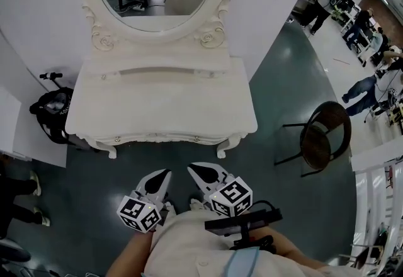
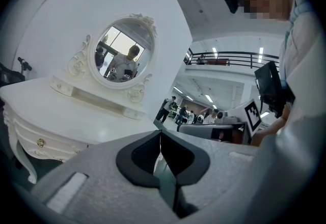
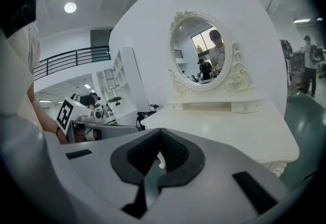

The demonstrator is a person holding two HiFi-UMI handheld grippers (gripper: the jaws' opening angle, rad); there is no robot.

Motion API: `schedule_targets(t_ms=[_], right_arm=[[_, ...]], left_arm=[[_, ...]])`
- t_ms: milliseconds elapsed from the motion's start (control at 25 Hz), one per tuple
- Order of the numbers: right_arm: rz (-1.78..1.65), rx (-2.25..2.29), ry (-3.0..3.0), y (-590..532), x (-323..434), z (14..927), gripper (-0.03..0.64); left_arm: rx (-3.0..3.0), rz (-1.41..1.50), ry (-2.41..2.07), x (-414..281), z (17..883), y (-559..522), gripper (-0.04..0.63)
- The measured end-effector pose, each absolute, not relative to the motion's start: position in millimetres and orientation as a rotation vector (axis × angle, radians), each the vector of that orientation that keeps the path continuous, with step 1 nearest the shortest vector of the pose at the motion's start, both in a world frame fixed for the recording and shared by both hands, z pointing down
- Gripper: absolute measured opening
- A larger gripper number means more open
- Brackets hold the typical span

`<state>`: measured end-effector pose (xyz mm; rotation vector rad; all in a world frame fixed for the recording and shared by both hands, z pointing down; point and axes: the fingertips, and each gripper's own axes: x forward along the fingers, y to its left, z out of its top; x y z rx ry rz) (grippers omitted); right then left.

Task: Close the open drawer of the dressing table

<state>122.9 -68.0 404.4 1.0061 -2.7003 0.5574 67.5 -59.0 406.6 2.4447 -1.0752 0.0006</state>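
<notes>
Both clenched, empty: I'm holding left gripper and right gripper near me | drawer sitting in near front of dressing table, well beyond them | I'm expecting a light, stiff slide; pushing flat between knobs.

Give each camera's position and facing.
Head view: head-mounted, steeply down onto dressing table; left gripper, right gripper, torso show.
Left gripper view: on that gripper, along its shut jaws at dressing table; torso at right.
Right gripper view: on that gripper, along its shut jaws at dressing table; torso at left.
Shared: all show the oval mirror.
</notes>
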Motion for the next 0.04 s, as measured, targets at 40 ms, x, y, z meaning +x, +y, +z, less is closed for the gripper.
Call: schedule_targets(t_ms=[40], right_arm=[[0.558,1.005,-2.699,-69.1,122.6,404.8,0.015]], left_arm=[[2.444,0.000,-1.075,67.5,406.9,-60.2,0.009]])
